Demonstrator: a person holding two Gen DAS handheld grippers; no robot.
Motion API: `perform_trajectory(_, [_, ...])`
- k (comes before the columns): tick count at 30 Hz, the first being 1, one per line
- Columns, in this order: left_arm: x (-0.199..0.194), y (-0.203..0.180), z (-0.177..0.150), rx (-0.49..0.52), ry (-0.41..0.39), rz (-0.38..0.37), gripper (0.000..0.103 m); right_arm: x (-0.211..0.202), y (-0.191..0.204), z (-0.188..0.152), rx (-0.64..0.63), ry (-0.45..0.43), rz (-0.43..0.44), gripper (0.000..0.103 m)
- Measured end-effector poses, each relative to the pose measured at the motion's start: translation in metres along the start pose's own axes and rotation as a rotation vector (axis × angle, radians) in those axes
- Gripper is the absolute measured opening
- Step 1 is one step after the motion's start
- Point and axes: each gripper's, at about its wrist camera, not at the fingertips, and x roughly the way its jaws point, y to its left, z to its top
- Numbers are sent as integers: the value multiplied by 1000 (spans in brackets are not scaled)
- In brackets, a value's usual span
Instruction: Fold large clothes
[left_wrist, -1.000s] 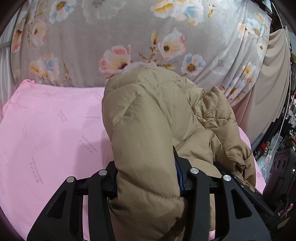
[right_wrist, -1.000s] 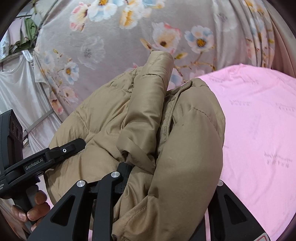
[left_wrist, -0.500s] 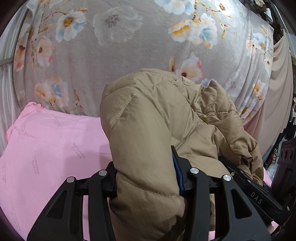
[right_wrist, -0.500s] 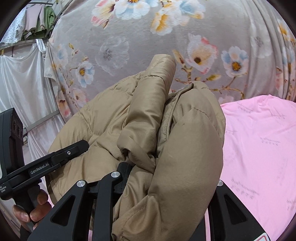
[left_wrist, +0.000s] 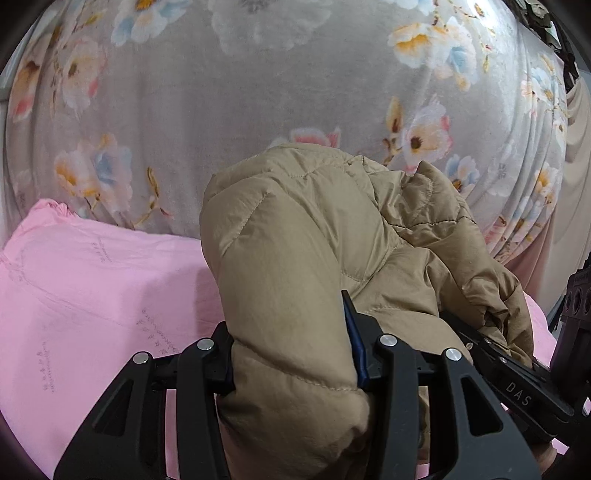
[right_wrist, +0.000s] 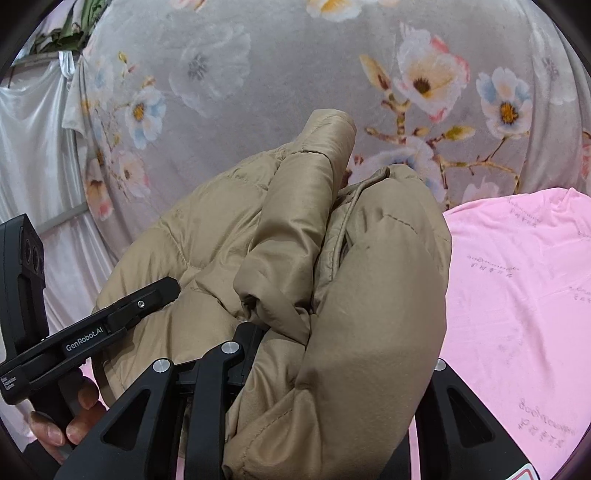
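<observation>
A tan quilted puffer jacket (left_wrist: 303, 266) hangs bunched between my two grippers, lifted above the pink bed sheet (left_wrist: 92, 295). My left gripper (left_wrist: 291, 354) is shut on a thick fold of it, and the padding bulges over the jaws. My right gripper (right_wrist: 332, 354) is shut on another thick fold of the jacket (right_wrist: 369, 277); its right finger is hidden by the cloth. The left gripper's black body (right_wrist: 92, 332) shows at the left of the right wrist view, and the right gripper's body (left_wrist: 517, 384) at the right of the left wrist view.
A grey floral curtain (left_wrist: 258, 92) hangs close behind the bed. The pink sheet (right_wrist: 517, 295) spreads to the right in the right wrist view. A white cloth (right_wrist: 29, 155) hangs at far left, and a beige curtain (left_wrist: 572, 203) at far right.
Both grippers have risen and tilted up with the jacket. The floral curtain now fills more of each view and the pink sheet has dropped lower.
</observation>
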Motion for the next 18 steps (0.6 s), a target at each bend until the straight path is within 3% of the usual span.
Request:
perform_trajectory(9, [68,38,-42,-35,78,29,43,73,-19,-42,17,110,-32,29])
perform_trajectory(11, [75,43,-53,-36,95,44,48,79,-22,-51,14,126,-34,31])
perform_trajectory(18, [77,63,-69,-107,151,61,65,72,-35,-59,83,189,-13,52])
